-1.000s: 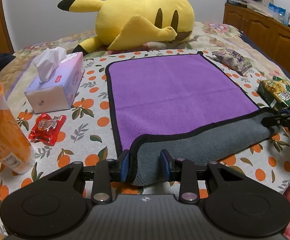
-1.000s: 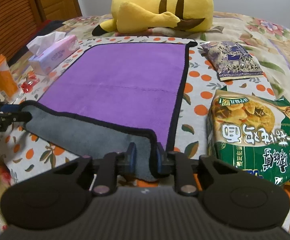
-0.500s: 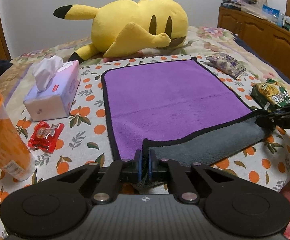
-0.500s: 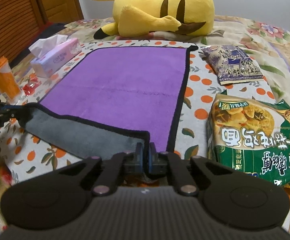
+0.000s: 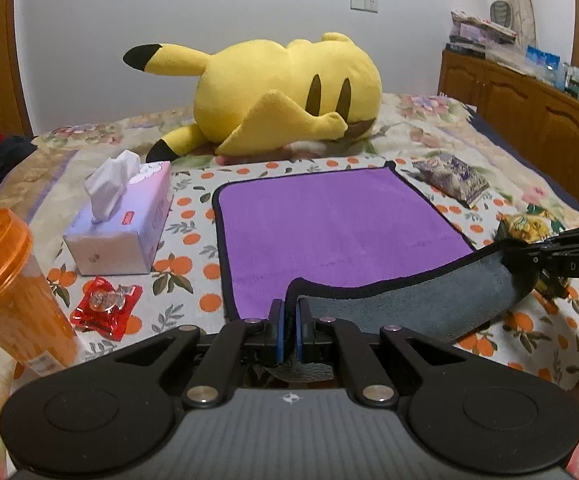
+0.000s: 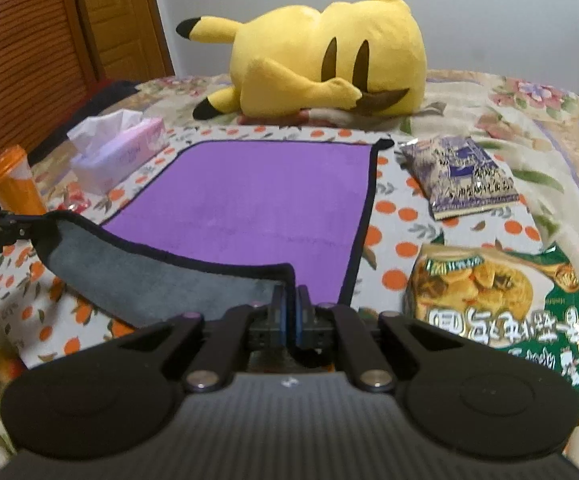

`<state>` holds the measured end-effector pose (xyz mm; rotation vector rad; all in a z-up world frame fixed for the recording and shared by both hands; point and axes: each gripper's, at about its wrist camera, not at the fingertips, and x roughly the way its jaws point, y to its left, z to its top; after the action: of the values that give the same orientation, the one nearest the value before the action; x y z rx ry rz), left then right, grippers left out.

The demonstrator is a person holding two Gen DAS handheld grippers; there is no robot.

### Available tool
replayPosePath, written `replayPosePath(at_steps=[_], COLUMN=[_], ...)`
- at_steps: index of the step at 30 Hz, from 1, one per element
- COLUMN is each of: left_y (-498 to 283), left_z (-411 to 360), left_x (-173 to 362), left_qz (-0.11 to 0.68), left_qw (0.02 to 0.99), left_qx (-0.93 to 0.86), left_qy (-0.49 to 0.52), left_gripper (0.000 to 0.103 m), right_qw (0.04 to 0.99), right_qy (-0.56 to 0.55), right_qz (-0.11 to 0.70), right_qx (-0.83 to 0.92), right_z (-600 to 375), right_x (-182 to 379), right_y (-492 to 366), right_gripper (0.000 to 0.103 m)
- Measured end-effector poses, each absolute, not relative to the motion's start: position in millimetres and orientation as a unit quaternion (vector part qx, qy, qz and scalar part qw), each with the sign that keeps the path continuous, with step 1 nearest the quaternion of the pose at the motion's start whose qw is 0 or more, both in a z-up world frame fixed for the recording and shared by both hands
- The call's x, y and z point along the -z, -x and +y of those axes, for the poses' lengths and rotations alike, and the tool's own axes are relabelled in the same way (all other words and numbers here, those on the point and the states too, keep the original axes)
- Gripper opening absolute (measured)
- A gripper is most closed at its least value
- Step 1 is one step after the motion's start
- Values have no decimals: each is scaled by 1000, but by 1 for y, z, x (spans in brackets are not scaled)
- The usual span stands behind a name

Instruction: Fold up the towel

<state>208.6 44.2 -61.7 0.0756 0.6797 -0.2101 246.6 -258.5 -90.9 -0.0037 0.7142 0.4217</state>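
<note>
- The bed (image 5: pixel 421 140), covered with a floral spread and an orange-print cloth, carries everything in both views.
- A yellow Pikachu plush (image 5: pixel 281 92) lies on its side at 12 o'clock, beyond the far edge of the towel.
- The purple towel (image 5: pixel 329 220) with black edging lies flat at the centre of the bed; its near edge is lifted and turned over, showing the grey underside (image 6: pixel 149 284) as a sagging band between the two sets of tongs.
- The left tongs (image 5: pixel 289 330) are clamped on the near left corner of the towel, blue pads pressed tight on the cloth; seen from the right wrist they come in at 9 o'clock (image 6: pixel 29 230).
- The right tongs (image 6: pixel 289 320) are clamped on the near right corner in the same way; seen from the left wrist they reach in at 3 o'clock (image 5: pixel 521 248).
- A green noodle packet (image 6: pixel 501 304) lies at 4 o'clock in the right wrist view, just beside the towel.
- A pink tissue box (image 5: pixel 121 228) with a tissue sticking up sits at 10 o'clock in the left wrist view.
- An orange lidded cup (image 5: pixel 13 292) stands at 9 o'clock there.
- A purple snack packet (image 6: pixel 461 176) lies at 2 o'clock, near the towel's far right corner.
- A small red wrapped sweet (image 5: pixel 105 308) lies between cup and towel.
</note>
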Motion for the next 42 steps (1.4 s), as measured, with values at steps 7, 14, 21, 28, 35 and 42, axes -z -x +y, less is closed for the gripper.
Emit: replayPosePath(at_steps=[7,14,21,28,35,42], left_y=[-215,-229,-240,-258,-279,-299], left_z=[44,43,41,38,44,43], left_x=[52,38,23,12,4,-1], left_qz=[316,297,278,266,265,263], left_qw=[942,948,953,956,957,958], left_qx=[102,105,111,115,113,103], left_qy=[-35,-34,-37,-44,-33,-43], left_gripper=[6,6,6,6,6,6], right_qw=[922,929,936,941,945,948], right_qy=[6,18,19,29,37,37], right_qz=[328,304,279,263,250,234], right_qx=[-208,-212,-212,-212,-209,-210], right_z=[-259,-258,-259,-255,-252,-250], right_x=[84,72,56,47,41,35], right_y=[-256,-266,-278,-293,-311,-329], right_gripper=[5,5,5,5,5,5])
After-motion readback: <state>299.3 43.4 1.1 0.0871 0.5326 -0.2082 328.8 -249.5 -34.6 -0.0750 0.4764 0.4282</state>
